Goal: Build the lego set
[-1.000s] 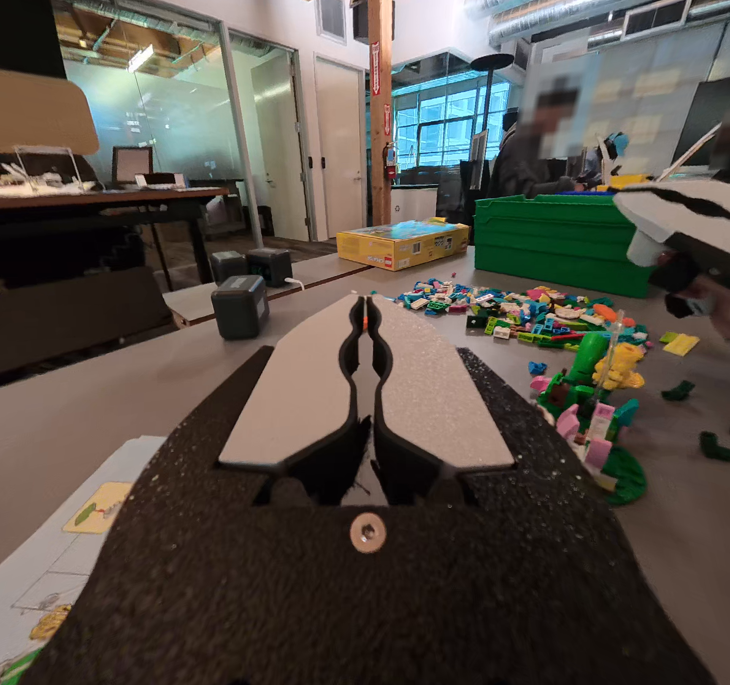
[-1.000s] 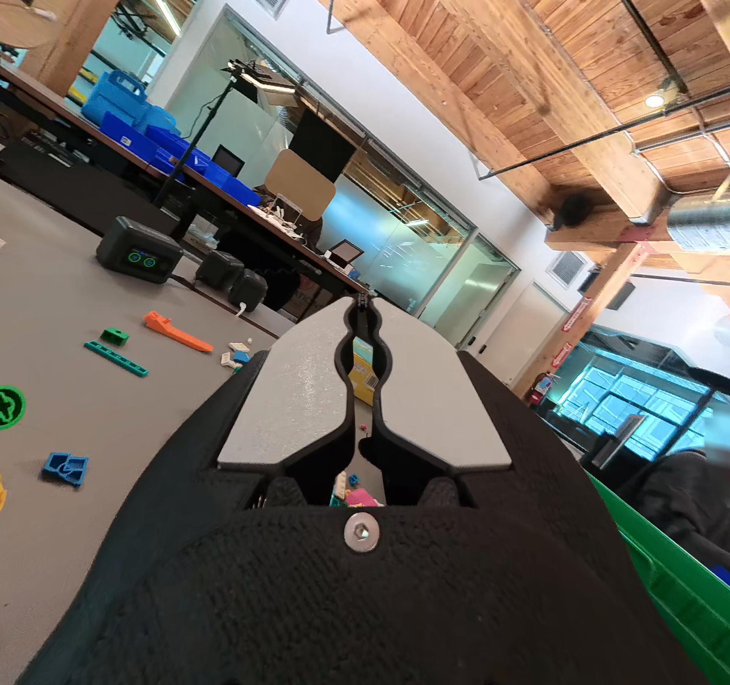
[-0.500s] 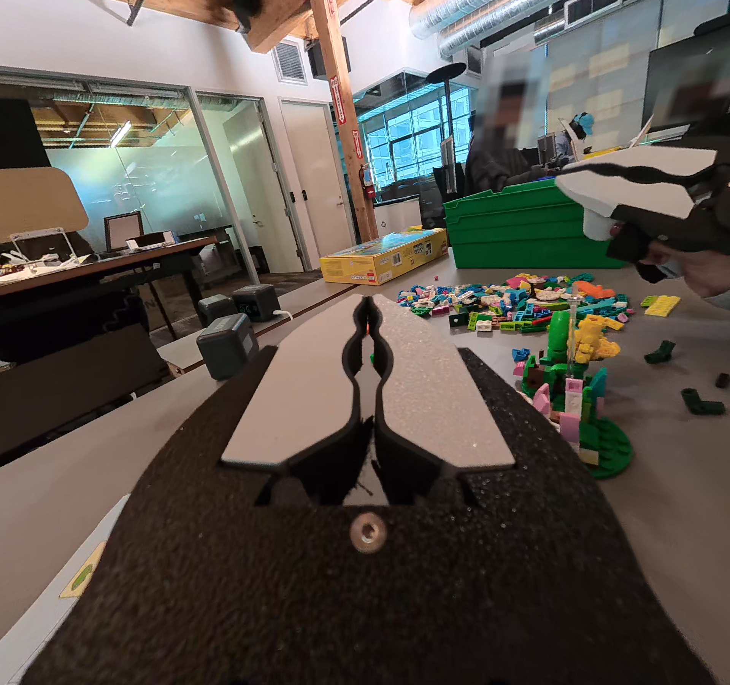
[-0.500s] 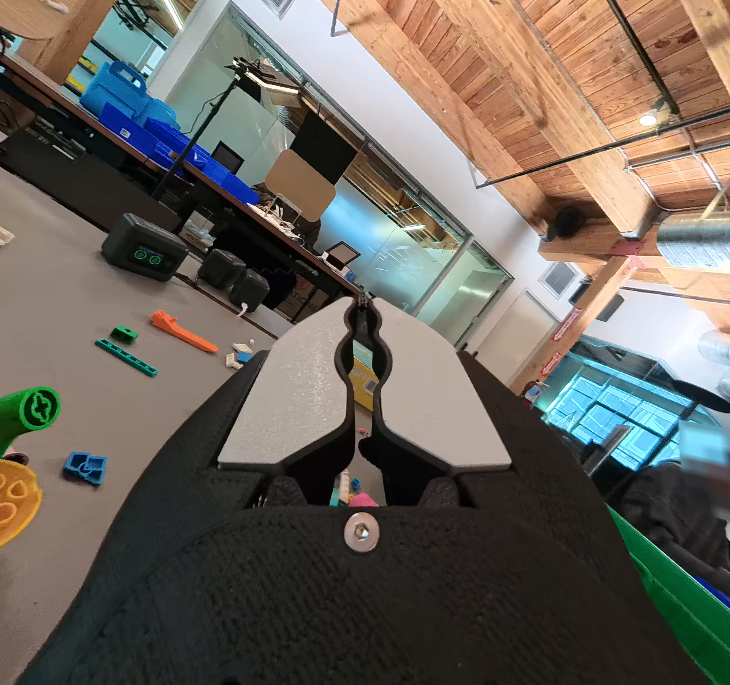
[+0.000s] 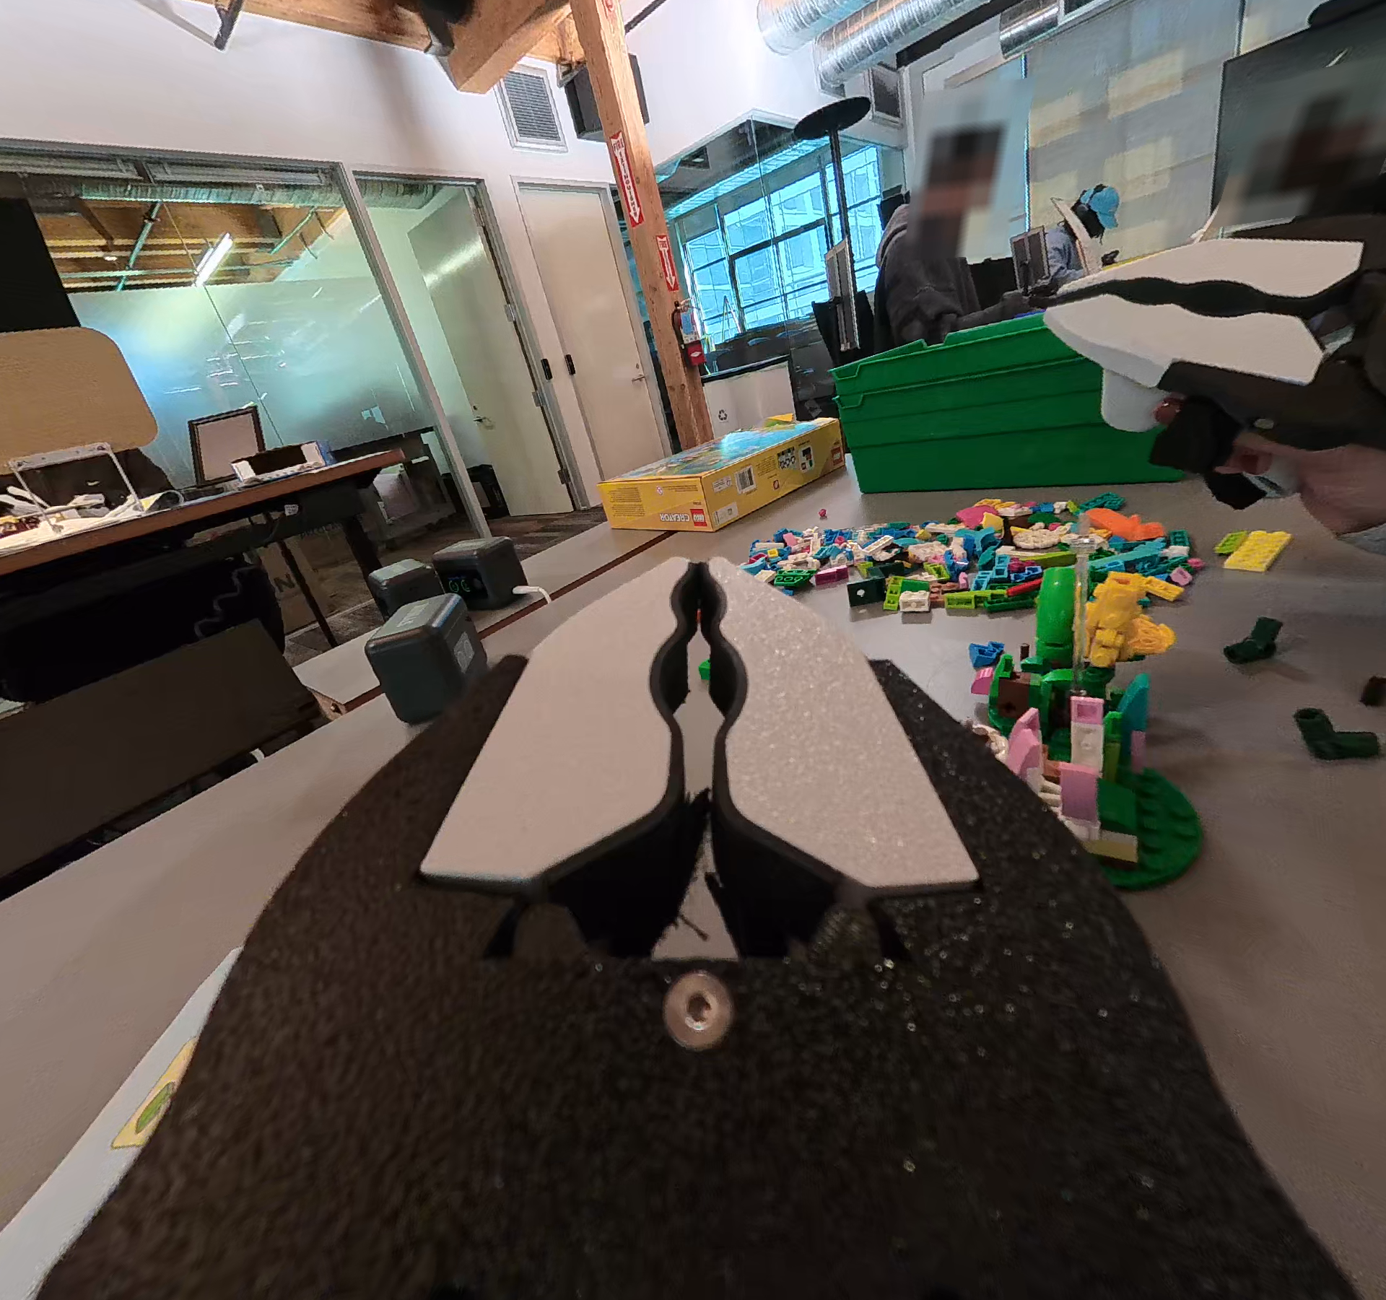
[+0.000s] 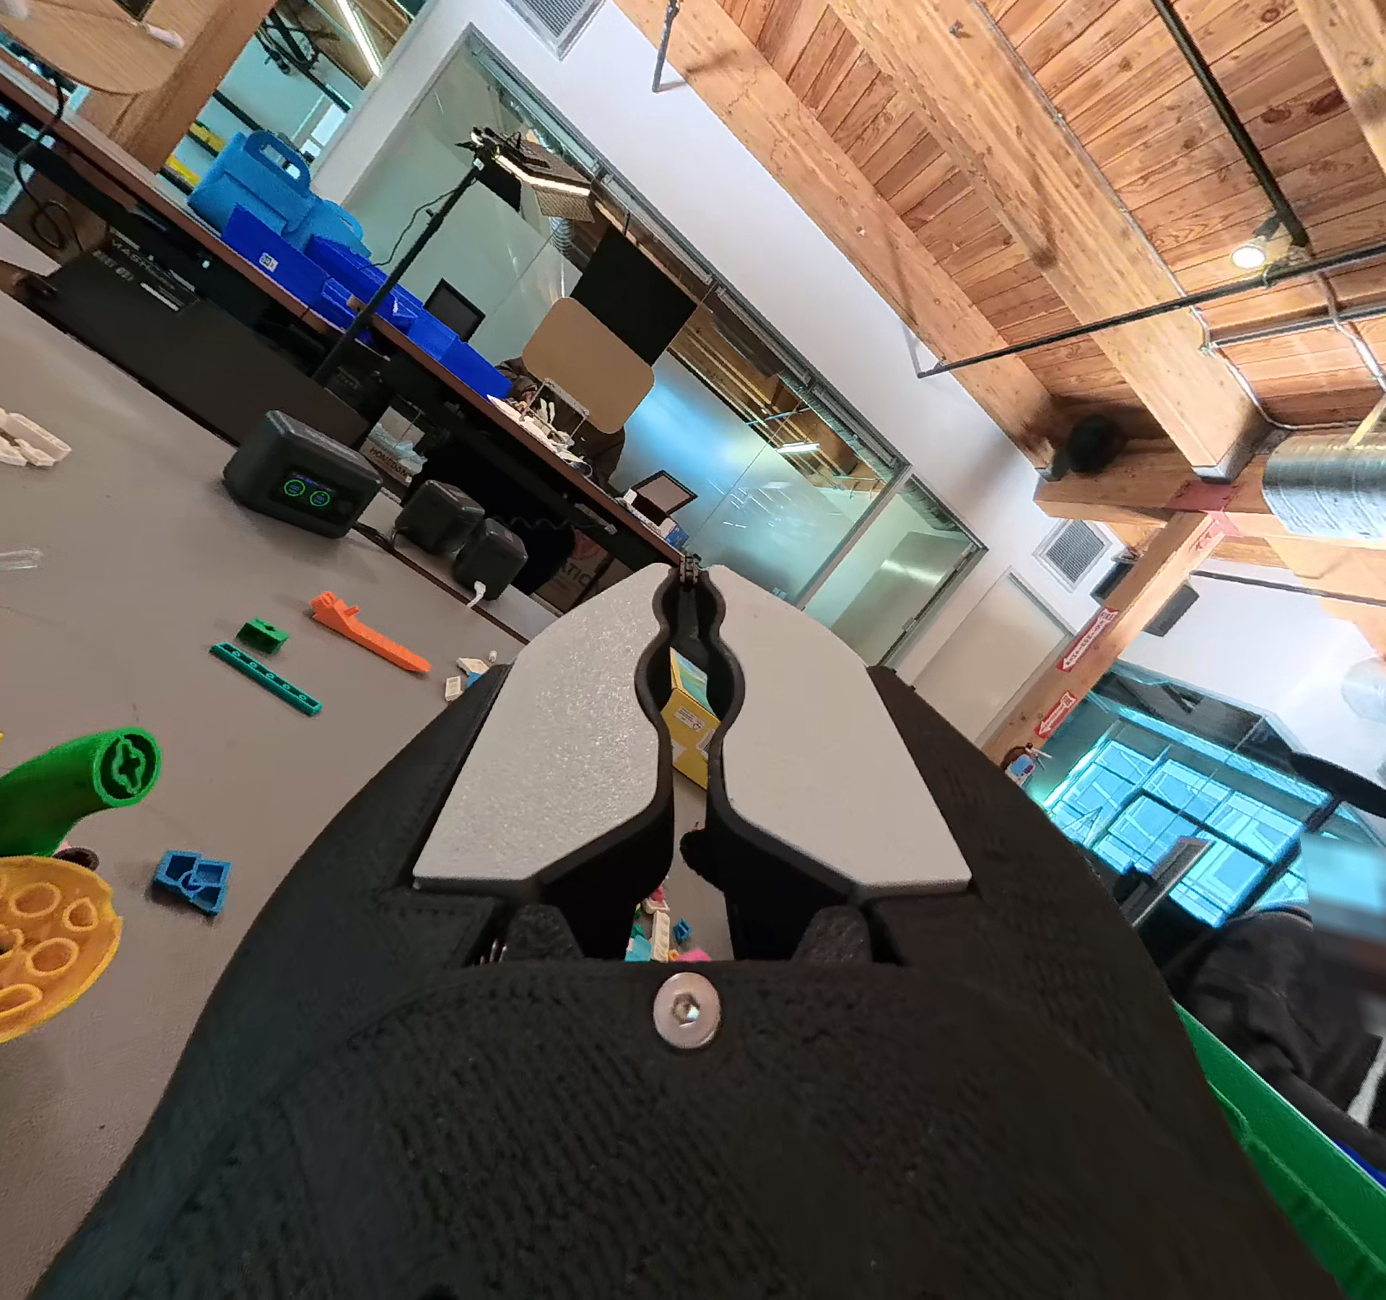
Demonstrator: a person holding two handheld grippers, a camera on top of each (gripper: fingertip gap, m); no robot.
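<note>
The part-built lego model stands on a round green base, with a green curved stem, a yellow flower and pink bricks. My left gripper is shut and empty, held above the table to the model's left. My right gripper is held in a hand, up in the air to the right of the model. In the right wrist view this gripper is shut, and nothing clear shows between its tips. The model's green stem and yellow flower show at that view's left edge.
A pile of loose bricks lies beyond the model, with a yellow box and stacked green bins behind. Dark cube devices sit at the left. An orange separator, green pieces and a blue brick lie loose. The gap from one gripper's tips to the other's is roughly 20 centimetres. The blue brick lies around 15 centimetres away from my right fingertips.
Both grippers stayed shut. The left view has tilted upward and the right gripper has risen in it. The model's stem and flower have come into the right view from the left.
</note>
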